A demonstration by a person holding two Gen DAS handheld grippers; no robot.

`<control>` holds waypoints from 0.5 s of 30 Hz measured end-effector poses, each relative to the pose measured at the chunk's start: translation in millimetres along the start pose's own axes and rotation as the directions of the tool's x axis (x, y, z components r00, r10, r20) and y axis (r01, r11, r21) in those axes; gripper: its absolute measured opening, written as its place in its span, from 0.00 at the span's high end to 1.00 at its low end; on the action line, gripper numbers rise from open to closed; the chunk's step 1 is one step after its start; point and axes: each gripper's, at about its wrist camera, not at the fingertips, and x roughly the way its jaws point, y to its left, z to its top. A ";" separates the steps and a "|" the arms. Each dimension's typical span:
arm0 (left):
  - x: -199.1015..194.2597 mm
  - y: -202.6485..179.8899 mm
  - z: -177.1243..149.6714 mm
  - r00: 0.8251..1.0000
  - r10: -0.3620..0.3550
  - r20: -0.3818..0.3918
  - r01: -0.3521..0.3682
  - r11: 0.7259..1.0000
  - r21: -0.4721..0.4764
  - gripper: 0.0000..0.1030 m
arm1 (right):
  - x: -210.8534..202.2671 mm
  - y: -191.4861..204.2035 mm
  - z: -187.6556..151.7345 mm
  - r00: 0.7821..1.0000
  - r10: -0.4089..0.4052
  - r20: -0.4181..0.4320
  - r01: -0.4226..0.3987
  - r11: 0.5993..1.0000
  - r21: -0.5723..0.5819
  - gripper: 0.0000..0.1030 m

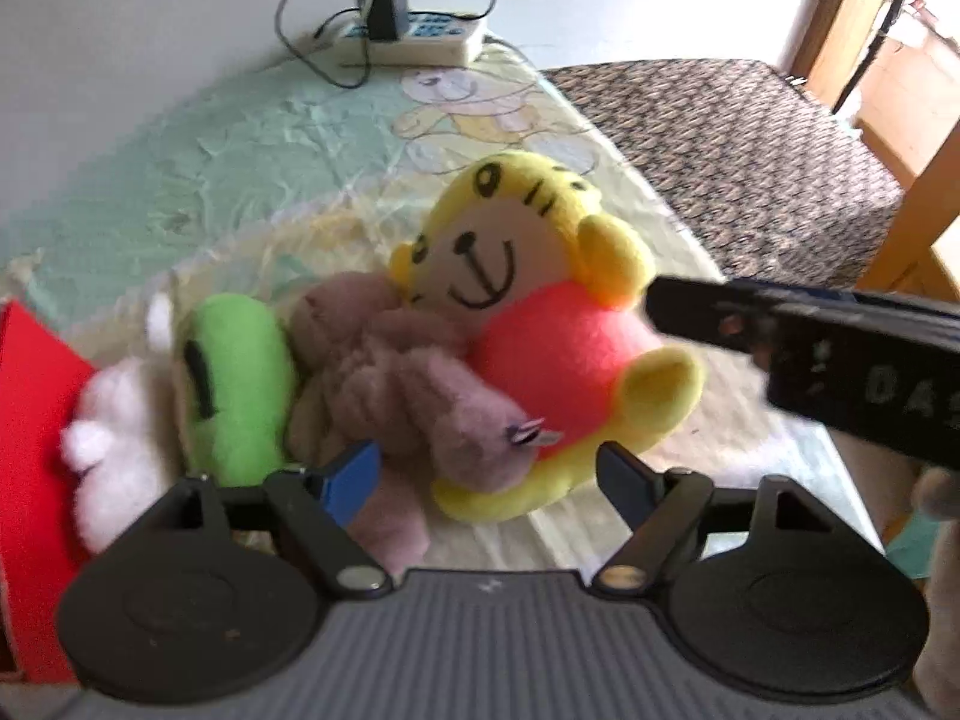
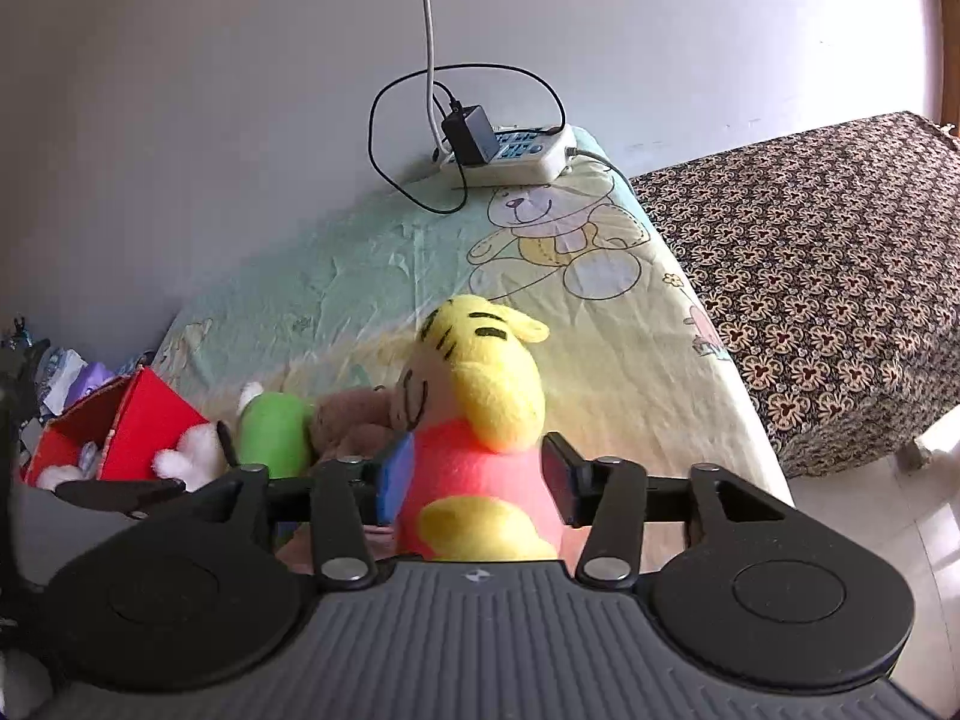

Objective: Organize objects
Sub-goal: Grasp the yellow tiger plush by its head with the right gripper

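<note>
A yellow tiger plush in a pink shirt lies on the cartoon sheet, leaning on a mauve plush. Beside them are a green plush and a white plush. My left gripper hovers just over the mauve plush and the tiger's foot, jaws apart on either side of them, with no clear squeeze. In the right wrist view my right gripper stands open with the tiger plush upright between its fingers. One of its black fingers reaches in beside the tiger's arm.
A red box with white toys inside stands at the left, touching the white plush. A power strip with an adapter and looped cable sits at the far edge by the wall. A bed with a brown patterned cover is on the right.
</note>
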 end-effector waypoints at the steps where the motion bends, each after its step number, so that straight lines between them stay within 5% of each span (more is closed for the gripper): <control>1: 1.6 -0.2 1.6 1.000 -0.018 0.007 0.018 1.000 0.002 0.22 | 3.9 -2.2 0.6 1.000 -0.012 0.002 0.012 1.000 0.004 0.48; 15: 23.3 8.2 15.7 0.985 -0.167 0.053 0.164 0.985 0.047 0.22 | 61.4 -25.5 10.4 0.991 0.085 -0.100 -0.070 0.988 0.140 0.46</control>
